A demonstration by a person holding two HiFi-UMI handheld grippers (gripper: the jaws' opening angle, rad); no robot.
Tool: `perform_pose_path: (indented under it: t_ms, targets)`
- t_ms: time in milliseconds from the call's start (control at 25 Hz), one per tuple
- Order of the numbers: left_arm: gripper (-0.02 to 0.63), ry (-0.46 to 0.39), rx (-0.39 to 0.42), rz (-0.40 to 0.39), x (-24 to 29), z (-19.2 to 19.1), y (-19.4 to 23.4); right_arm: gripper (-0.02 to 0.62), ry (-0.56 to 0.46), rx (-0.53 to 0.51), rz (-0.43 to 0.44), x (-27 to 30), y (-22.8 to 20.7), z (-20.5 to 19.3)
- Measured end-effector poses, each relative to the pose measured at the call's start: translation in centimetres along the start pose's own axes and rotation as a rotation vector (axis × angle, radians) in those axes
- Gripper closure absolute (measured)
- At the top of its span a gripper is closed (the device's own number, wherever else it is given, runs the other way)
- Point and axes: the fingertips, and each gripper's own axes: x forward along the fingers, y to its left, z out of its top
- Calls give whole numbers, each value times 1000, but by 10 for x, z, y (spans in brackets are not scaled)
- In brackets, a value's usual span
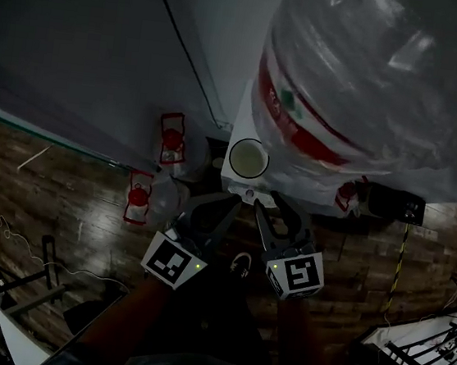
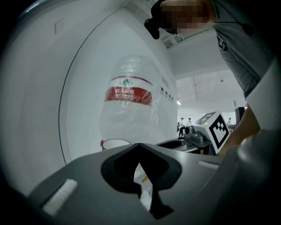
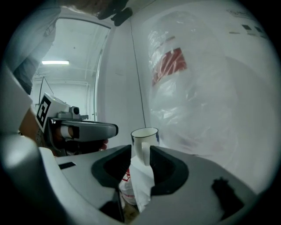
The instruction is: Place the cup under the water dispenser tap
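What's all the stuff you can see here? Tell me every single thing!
cup: one, white, on top of the dispenser, beside the bottle
dispenser: one, white, against the wall
bottle: one, clear with a red label, wrapped in plastic, on the dispenser
jugs: two, clear with red caps, on the floor left of the dispenser
floor: one, dark brown wood
wall: one, pale grey
people: a few, far off in the room
left gripper: one, grey, jaws shut, empty
right gripper: one, grey, jaws open, just short of the cup
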Motion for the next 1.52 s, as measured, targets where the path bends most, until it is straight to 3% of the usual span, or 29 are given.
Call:
perform_pose_path:
  t_ms: [440,720,840,1520]
  targets:
    - [598,5,4,-13,13,-25,16,431,30,-49,-35,29,-14,-19]
    - [598,14,-3,-14,12,-29,21,431,38,-144,-47,40,-9,-15]
    - [598,15,1,-7,12,-32,24,509,30,-165,-64,43,-10,-15]
    - [598,19,4,-4,1,-32,31,528,-79,-121,-61,33,-2,2]
